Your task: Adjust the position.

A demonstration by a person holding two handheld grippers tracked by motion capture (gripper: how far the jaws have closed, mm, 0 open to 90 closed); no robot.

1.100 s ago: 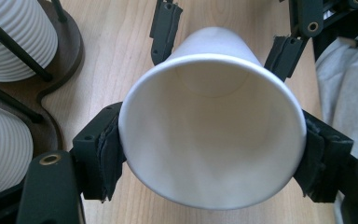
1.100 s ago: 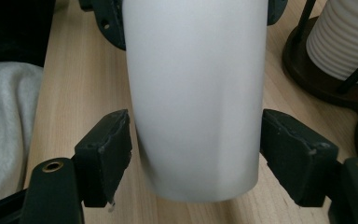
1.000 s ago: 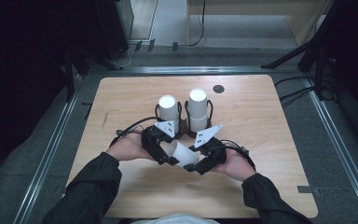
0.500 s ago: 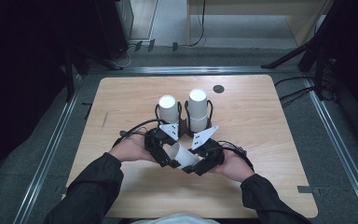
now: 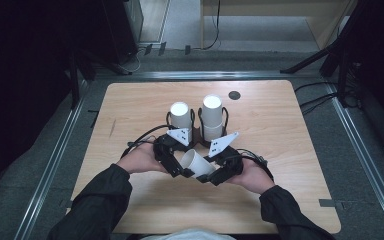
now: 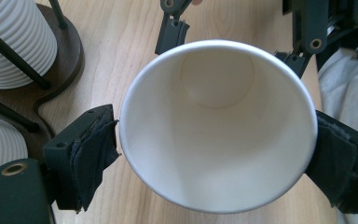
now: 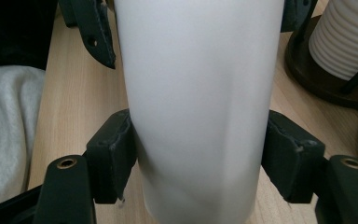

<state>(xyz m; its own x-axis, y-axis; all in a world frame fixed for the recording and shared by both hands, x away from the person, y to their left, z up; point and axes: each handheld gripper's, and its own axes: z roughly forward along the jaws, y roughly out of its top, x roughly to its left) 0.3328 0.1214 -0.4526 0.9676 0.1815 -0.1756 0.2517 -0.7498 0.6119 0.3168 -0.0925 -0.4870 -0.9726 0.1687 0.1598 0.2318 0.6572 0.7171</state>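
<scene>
Mid hand-over of a paper cup (image 5: 196, 162): right gripper (image 7: 198, 154) clamped on its body, pads pressing both sides. Left gripper (image 6: 214, 151) just been opening, rim between its pads, left pad barely clear. Next, probably: drawing away leftward without snagging the rim.

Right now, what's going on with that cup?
Right tool clamped on the paper cup. Left tool just opened, pads off the rim. Cup stacks stand behind, apart.

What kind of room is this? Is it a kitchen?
Probably not a kitchen; it looks like a lab or test room. A bare wooden table stands inside metal floor rails, cables trail over grey flooring, and the surroundings are dark. Stacked cups seem to be practice props.
</scene>
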